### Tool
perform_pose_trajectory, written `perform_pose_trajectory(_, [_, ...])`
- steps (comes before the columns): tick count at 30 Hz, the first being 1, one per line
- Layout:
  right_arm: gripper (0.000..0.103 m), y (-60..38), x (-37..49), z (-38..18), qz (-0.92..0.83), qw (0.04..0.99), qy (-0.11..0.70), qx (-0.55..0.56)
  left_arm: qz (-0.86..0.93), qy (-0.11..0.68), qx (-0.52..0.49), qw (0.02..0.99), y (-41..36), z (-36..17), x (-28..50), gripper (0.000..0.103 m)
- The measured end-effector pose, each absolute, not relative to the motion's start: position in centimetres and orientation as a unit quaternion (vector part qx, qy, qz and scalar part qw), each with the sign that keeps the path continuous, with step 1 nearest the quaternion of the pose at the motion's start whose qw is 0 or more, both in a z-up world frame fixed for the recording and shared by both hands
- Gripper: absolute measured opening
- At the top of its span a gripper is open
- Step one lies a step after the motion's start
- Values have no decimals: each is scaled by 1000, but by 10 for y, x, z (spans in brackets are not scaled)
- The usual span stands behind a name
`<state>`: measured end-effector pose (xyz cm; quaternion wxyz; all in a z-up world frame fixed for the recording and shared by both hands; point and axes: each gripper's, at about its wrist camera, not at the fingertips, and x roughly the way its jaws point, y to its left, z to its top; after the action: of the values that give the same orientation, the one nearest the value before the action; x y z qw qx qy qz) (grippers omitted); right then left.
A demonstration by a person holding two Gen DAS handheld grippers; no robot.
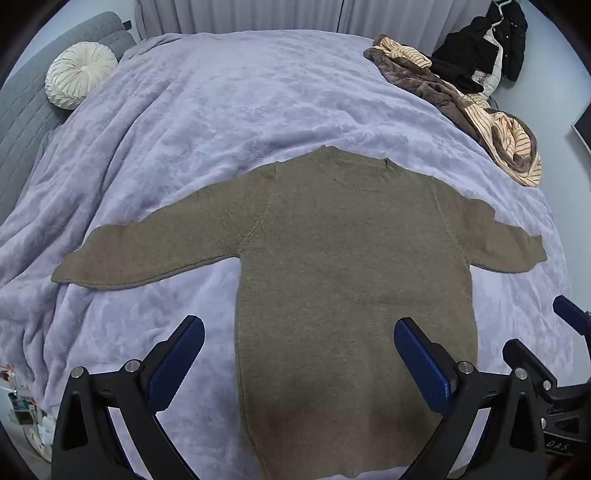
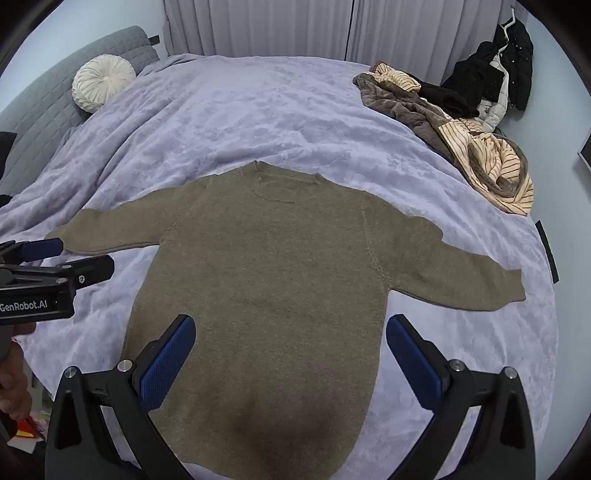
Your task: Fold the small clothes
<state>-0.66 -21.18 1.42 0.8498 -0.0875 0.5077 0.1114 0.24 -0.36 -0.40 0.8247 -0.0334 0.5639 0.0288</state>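
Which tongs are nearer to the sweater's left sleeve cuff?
Left. The left tongs hover open over the sweater's left half; the right tongs, also open, hover over its right half.

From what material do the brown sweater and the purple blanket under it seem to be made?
The sweater looks like a fine wool or wool-blend knit: matte, slightly fuzzy, with stitched seam lines at the shoulders and collar. The blanket looks like plush fleece, probably synthetic: its soft pile shows light and dark patches where it is brushed in different directions. The exact fibre cannot be told from the pictures.

Bedroom: blanketed bed (image 1: 258, 92), curtains (image 2: 258, 26)
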Motion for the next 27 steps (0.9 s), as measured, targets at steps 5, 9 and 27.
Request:
perform_pose_trajectory(5, [103, -196, -6, 10, 94, 837, 527, -113, 37, 556, -57, 828, 17, -7, 13, 103])
perform_pose_trajectory(9, [103, -186, -16, 15, 73, 838, 531, -96, 15, 525, -55, 849, 24, -3, 11, 103])
perform_pose_trajectory(27, [103, -186, -25, 47, 28, 843, 525, -110, -30, 531, -20, 847, -17, 29, 18, 103])
